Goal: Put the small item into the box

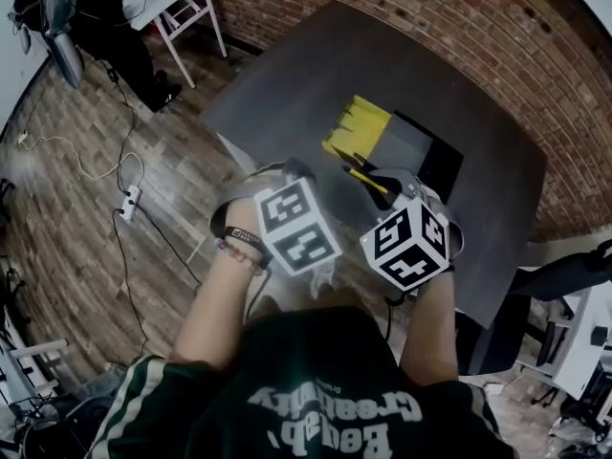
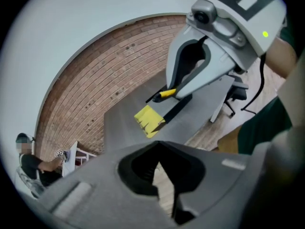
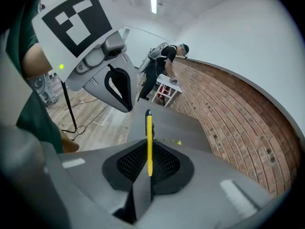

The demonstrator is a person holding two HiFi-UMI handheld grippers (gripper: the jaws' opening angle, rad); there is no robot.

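Observation:
A thin yellow pen-like item [image 3: 148, 132] stands upright, pinched between the jaws of my right gripper [image 3: 148, 149]. In the head view that right gripper [image 1: 370, 176] holds the item [image 1: 363, 174] just over the near edge of the dark table [image 1: 287, 75], short of the box. The box [image 1: 413, 143] lies open on the table, with a yellow flap [image 1: 359, 125] and a grey and black inside. My left gripper [image 1: 287, 172] hangs beside the right one, to its left. Its jaws [image 2: 159, 147] meet at the tips with nothing between them. The left gripper view also shows the yellow flap [image 2: 149, 119].
A brick wall runs behind the table [image 1: 459, 8]. A white folding table [image 1: 186, 8] stands at the far left, a power strip with cable [image 1: 129, 202] lies on the wooden floor, and an office chair [image 1: 574, 275] sits at the right. A person [image 3: 164, 63] works at the white table.

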